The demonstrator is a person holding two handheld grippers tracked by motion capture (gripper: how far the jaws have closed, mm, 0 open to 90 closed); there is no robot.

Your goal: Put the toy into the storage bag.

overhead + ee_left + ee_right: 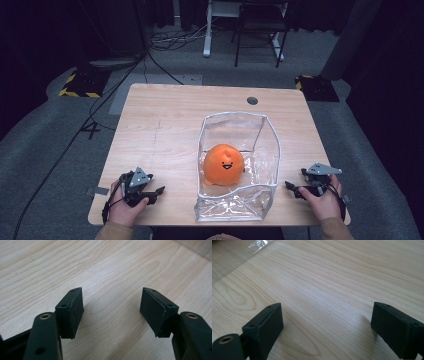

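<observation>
From the high view, one wooden table (165, 130) carries one clear plastic bag (239, 170), standing open, with one orange smiley-faced toy (223, 164) inside; two hands hold two grippers at the near edge, either side of it. In the left gripper view, the left gripper (111, 308) has its jaws spread apart over bare wood. In the right gripper view, the right gripper (327, 327) is likewise released, gripping nothing.

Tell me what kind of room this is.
Probably a lab or studio set up for recording: a lone wooden table on grey carpet, cables trailing over the floor, hazard-striped blocks at the sides, dark surroundings.
</observation>
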